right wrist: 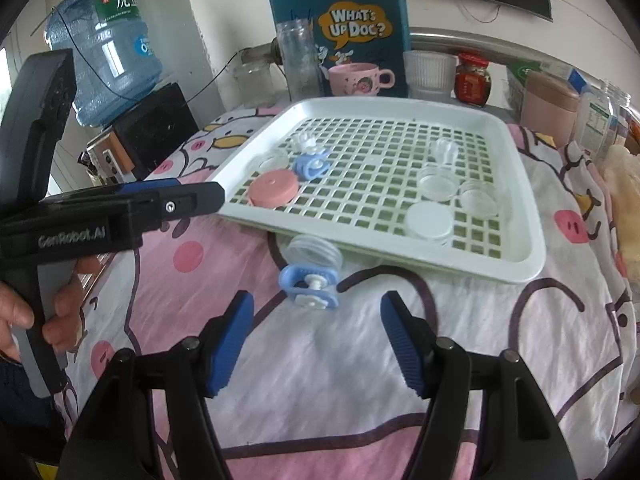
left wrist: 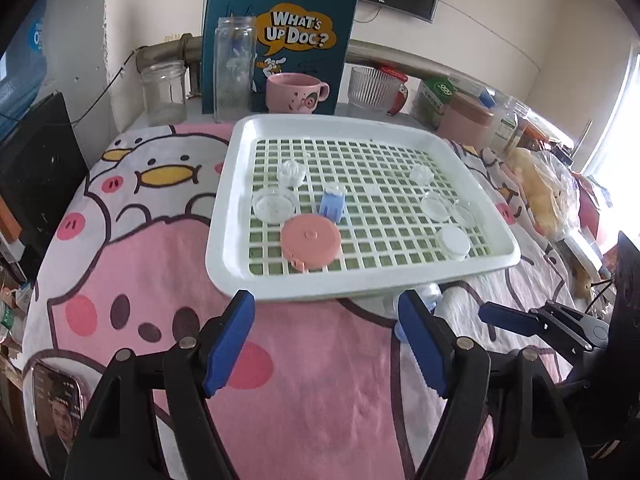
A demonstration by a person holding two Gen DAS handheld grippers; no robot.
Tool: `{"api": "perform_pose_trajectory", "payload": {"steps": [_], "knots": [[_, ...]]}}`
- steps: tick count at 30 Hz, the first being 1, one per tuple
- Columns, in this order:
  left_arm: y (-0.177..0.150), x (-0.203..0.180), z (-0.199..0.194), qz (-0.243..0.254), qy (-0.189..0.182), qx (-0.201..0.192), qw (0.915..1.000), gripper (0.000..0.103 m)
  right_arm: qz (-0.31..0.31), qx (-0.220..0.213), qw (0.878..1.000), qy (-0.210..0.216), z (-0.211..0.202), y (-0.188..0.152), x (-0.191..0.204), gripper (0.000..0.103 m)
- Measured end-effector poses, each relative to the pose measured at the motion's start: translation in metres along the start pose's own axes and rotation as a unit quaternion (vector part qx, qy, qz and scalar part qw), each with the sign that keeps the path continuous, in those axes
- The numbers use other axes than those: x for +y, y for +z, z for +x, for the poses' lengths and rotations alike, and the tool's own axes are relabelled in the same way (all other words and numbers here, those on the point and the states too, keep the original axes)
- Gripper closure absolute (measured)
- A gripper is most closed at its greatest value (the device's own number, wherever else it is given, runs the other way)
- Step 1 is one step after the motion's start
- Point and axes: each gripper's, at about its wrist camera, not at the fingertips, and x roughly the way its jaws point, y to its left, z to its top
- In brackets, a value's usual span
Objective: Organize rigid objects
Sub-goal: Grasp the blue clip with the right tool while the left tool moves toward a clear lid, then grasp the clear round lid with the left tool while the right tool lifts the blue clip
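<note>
I read "WHAT'S UP DOC?" on the teal tote bag [right wrist: 340, 28] standing at the far edge of the table, and "GenRobot.AI" on the side of my left gripper [right wrist: 120, 216] where it crosses the right wrist view; the blue water jug [right wrist: 106, 46] at far left carries a green label with Chinese characters, and the red-lidded jar [right wrist: 473, 78] at the back has a label too small for me to read. My left gripper [left wrist: 326, 340] hangs just short of the near rim of the white drain tray [left wrist: 224, 216], its blue pads spread wide with nothing between them. My right gripper [right wrist: 316, 340] is likewise spread wide and holds nothing, hovering over the pink cartoon cloth [right wrist: 320, 380]. Just beyond its fingertips, on the cloth and against the tray's near edge, lies a blue pacifier [right wrist: 306, 286] with a clear round cover [right wrist: 316, 252] touching its far side. Inside the tray, near left, I see a pink round lid [left wrist: 310, 242], a second blue pacifier [left wrist: 332, 204] just behind it, and a clear lid [left wrist: 274, 205] to the left. Near right in the tray sits a white round cap [left wrist: 453, 242] with clear round lids [left wrist: 438, 206] behind it. A pink mug [left wrist: 296, 92] stands at the back in front of the tote bag.
</note>
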Motion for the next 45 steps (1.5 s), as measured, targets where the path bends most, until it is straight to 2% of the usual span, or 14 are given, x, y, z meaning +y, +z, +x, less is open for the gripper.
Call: {"api": "perform_pose_trajectory", "payload": {"steps": [2, 5, 8, 9, 10, 13, 20, 23, 29, 32, 35, 36, 41, 45], "knots": [[-0.01, 0.003, 0.001, -0.01, -0.002, 0.003, 0.9999, 0.028, 0.002, 0.011, 1.0, -0.018, 0.014, 0.001, 0.005, 0.038], [-0.018, 0.011, 0.003, -0.023, -0.007, 0.006, 0.9997, 0.028, 0.022, 0.025, 0.999, -0.026, 0.032, 0.003, 0.002, 0.056], [-0.022, 0.015, 0.006, -0.028, -0.006, 0.011, 0.9995, 0.028, 0.024, 0.013, 0.999, -0.031, 0.034, 0.003, 0.0, 0.063], [-0.024, 0.014, 0.008, -0.028, -0.007, 0.013, 0.9995, 0.028, 0.025, 0.012, 0.999, -0.032, 0.033, 0.001, -0.001, 0.072], [-0.024, 0.013, 0.009, -0.028, -0.009, 0.015, 0.9995, 0.028, 0.028, 0.015, 0.999, -0.029, 0.031, -0.001, -0.002, 0.077], [-0.027, 0.002, 0.012, -0.012, -0.018, 0.019, 0.9996, 0.028, 0.026, 0.009, 0.999, -0.025, 0.017, -0.009, -0.005, 0.077], [-0.027, -0.038, 0.032, 0.02, -0.042, 0.033, 0.9984, 0.028, 0.036, -0.01, 0.996, -0.081, -0.017, -0.029, -0.04, 0.077], [-0.027, -0.056, 0.045, 0.024, -0.048, 0.044, 0.9976, 0.028, 0.058, -0.008, 0.994, -0.089, -0.021, -0.036, -0.059, 0.077], [-0.019, -0.074, 0.064, 0.025, -0.008, 0.026, 0.9993, 0.028, 0.065, -0.007, 0.994, -0.091, -0.024, -0.045, -0.069, 0.077], [-0.014, -0.073, 0.075, 0.017, 0.01, 0.026, 0.9995, 0.029, 0.062, -0.003, 0.994, -0.086, -0.023, -0.047, -0.068, 0.073], [-0.012, -0.072, 0.077, 0.023, 0.03, 0.015, 0.9992, 0.048, 0.06, -0.003, 0.995, -0.079, -0.024, -0.049, -0.065, 0.06], [-0.012, -0.069, 0.075, 0.022, 0.028, 0.012, 0.9993, 0.064, 0.06, -0.002, 0.995, -0.082, -0.025, -0.05, -0.065, 0.059], [-0.015, -0.057, 0.066, 0.025, 0.001, 0.023, 0.9994, 0.065, 0.065, -0.004, 0.994, -0.085, -0.024, -0.049, -0.067, 0.059], [-0.031, -0.047, 0.047, 0.05, -0.005, 0.034, 0.9982, 0.065, 0.054, -0.004, 0.995, -0.085, -0.021, -0.045, -0.063, 0.059]]}}
